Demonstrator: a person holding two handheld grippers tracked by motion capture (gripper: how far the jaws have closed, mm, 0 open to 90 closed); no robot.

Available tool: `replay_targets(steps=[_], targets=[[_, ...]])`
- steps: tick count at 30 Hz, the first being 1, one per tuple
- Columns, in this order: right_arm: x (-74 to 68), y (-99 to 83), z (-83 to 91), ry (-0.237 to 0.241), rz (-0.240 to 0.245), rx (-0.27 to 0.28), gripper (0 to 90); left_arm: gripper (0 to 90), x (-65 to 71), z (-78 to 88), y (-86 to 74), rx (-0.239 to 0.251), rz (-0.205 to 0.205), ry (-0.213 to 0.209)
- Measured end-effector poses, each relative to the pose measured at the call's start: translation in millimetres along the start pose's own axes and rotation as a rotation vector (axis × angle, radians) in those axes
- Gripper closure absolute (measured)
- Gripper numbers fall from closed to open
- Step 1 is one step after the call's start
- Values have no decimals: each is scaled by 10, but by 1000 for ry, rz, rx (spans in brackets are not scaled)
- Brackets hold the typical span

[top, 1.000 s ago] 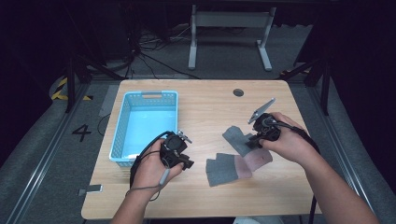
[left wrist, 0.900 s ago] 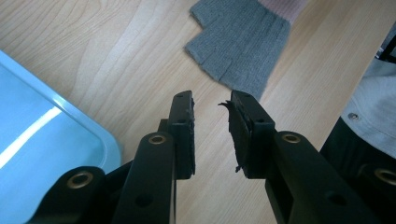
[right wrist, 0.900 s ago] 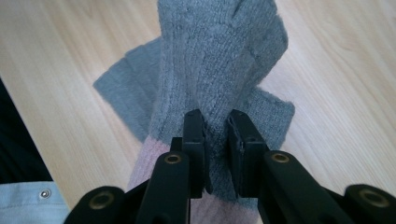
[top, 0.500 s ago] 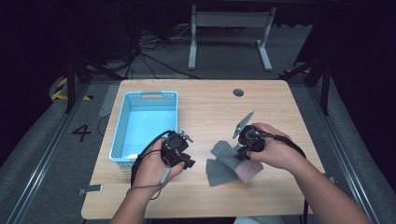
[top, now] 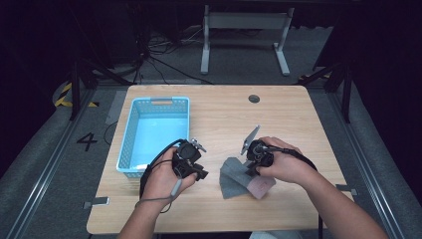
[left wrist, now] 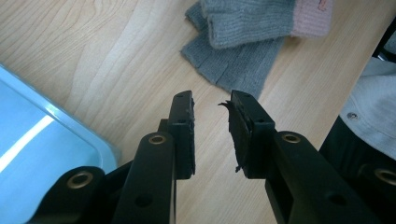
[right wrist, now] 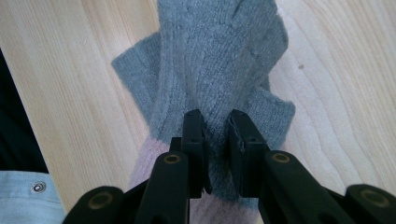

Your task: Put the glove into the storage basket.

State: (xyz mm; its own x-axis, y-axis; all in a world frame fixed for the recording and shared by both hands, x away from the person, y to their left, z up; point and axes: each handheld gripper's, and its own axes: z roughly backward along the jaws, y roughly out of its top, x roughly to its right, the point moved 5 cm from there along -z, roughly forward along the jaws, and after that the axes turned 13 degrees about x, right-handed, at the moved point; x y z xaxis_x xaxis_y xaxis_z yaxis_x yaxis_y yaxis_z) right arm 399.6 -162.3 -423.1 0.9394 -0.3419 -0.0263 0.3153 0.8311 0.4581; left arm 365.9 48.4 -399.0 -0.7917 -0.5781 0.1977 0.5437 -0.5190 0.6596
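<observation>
- right gripper [top: 252,167] moved in toward the table's near edge, now down on gloves [top: 238,178]
- jaws pinching grey knit [right wrist: 219,93]
- glove pile bunched up

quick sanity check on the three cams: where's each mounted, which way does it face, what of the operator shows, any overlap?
High view: above the person's side, looking forward and down on the table; forearms and both hands show.
Left gripper view: rides the left tool, looking past its parted jaws at the wood.
Right gripper view: rides the right tool, jaws pinching the grey glove.
Shared: all three show the glove; high and left gripper views share the blue basket.
</observation>
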Motion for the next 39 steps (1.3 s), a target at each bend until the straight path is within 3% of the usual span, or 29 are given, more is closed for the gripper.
replay_targets(steps=[9, 21, 29, 39], targets=[[-36, -48, -124, 9, -11, -7, 771, 713, 6, -9, -1, -6, 0, -4], [-53, -137, -240, -12, -10, 17, 658, 713, 24, -46, 18, -9, -5, -11], [-82, -170, -54, -42, -41, 99, 648, 711, 63, -126, 52, -24, -17, -29], [-77, -397, 179, -81, -125, 171, 637, 709, 102, -207, 78, -46, -40, -58]])
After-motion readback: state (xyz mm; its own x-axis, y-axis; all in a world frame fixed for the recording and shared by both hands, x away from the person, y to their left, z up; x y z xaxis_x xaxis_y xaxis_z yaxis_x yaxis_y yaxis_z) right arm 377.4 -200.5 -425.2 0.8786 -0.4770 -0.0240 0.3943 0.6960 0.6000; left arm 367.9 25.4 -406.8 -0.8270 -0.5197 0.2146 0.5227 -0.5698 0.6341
